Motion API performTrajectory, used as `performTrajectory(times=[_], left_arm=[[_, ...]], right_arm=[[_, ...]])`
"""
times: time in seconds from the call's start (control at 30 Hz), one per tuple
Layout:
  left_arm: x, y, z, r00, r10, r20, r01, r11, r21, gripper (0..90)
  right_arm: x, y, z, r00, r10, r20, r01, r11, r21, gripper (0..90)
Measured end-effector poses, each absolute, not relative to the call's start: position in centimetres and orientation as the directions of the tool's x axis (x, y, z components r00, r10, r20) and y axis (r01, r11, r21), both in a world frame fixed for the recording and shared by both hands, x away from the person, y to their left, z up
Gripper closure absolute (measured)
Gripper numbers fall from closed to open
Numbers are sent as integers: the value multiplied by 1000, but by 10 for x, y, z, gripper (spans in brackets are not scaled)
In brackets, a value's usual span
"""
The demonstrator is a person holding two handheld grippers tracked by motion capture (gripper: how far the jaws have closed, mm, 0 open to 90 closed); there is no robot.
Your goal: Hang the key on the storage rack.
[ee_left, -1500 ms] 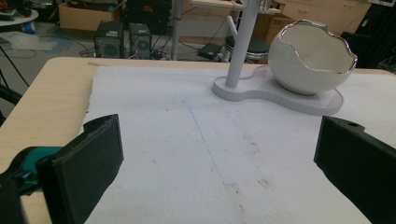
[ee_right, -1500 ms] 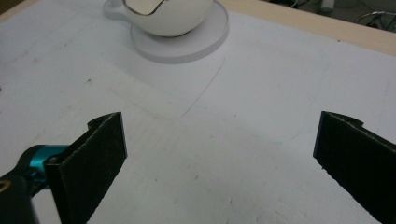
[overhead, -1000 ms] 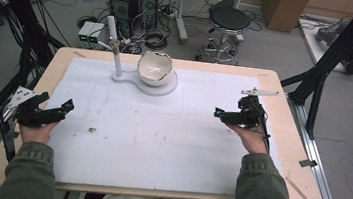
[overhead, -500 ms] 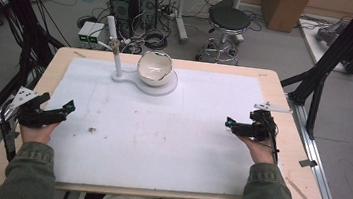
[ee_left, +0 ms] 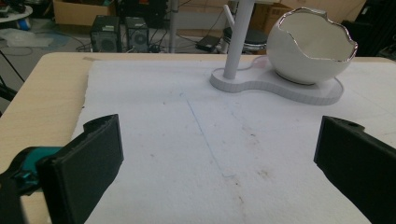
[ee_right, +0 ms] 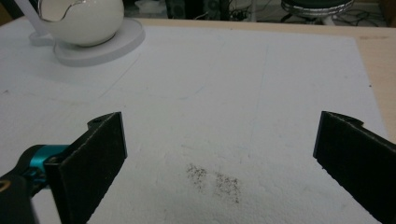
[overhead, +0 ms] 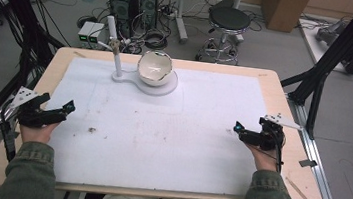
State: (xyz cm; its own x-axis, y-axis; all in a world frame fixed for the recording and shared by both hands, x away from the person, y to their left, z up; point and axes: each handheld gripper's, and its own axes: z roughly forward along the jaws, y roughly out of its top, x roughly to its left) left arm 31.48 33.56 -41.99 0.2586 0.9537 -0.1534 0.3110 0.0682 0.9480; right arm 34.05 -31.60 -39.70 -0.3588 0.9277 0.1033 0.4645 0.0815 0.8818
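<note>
High view: eggshell bowl sits far across the tabletop, left of centre, nearer the left hand-held gripper; right hand-held gripper likewise gapes empty.

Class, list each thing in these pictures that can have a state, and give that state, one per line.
left gripper: open, holding nothing, low over the mat.
right gripper: open, holding nothing.
eggshell bowl: upright on its stand, jagged rim up.
white mat: flat, stained in spots.
</note>
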Motion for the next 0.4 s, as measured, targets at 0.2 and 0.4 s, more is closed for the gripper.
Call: performTrajectory(times=[0.2, 0.4], left_arm=[[315, 334, -420, 262, 954, -147, 312, 60, 948, 17], [316, 334, -421, 264, 954, -142, 315, 54, 947, 17]], right_arm=[[339, -319, -400, -344, 933, 109, 427, 52, 903, 15], [339, -316, -401, -351, 933, 75, 425, 87, 901, 16]])
